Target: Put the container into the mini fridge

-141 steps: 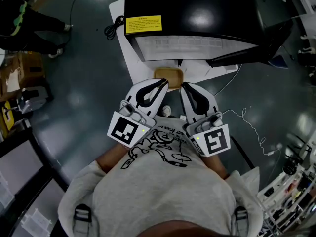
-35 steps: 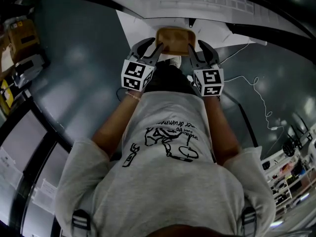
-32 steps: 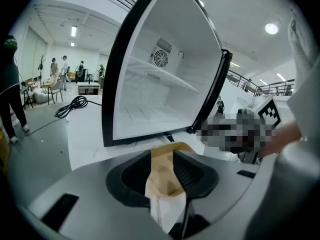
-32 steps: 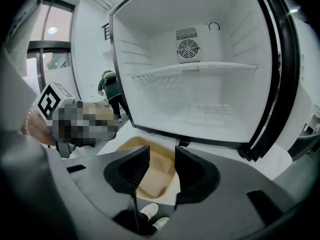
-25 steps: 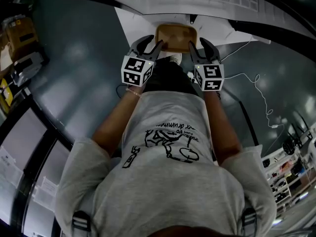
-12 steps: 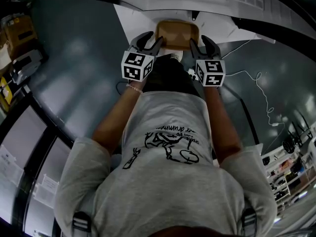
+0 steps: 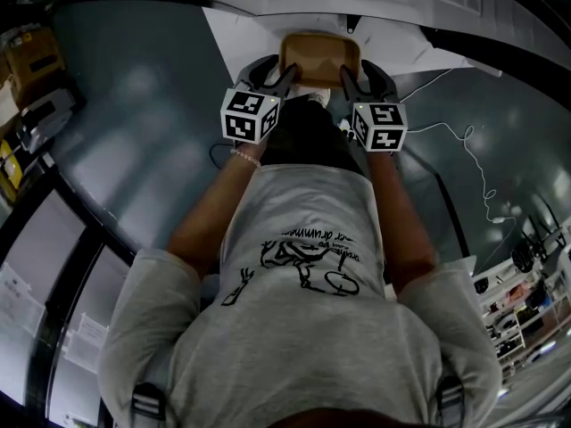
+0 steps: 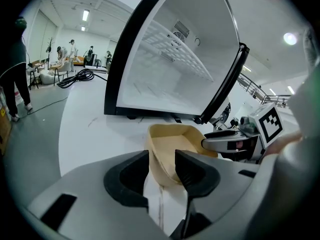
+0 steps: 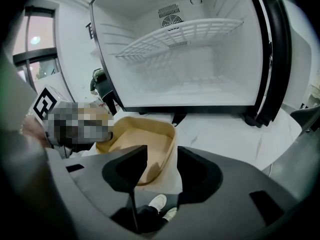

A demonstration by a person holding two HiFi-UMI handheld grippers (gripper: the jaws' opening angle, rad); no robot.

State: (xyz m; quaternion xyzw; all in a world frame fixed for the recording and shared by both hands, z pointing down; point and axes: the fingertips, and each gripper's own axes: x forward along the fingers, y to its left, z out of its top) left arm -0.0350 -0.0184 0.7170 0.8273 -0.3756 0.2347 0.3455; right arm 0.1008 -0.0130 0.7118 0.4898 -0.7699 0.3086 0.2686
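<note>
A tan open container sits on a white sheet in front of the open mini fridge. My left gripper straddles its left wall and my right gripper its right wall. In the left gripper view the container has its wall between the jaws of the left gripper, with a gap showing. The right gripper view shows the same for the container and the right gripper. Both pairs of jaws have just been opening and stand open, not pressing.
The fridge door hangs open at the right, and a white wire shelf crosses the fridge's inside. A thin cable trails over the grey floor at the right. Boxes stand at the left. My shoe shows below the jaws.
Both grippers came forward from my chest to the container's two sides, then sank over its walls. The container stays on the sheet.
</note>
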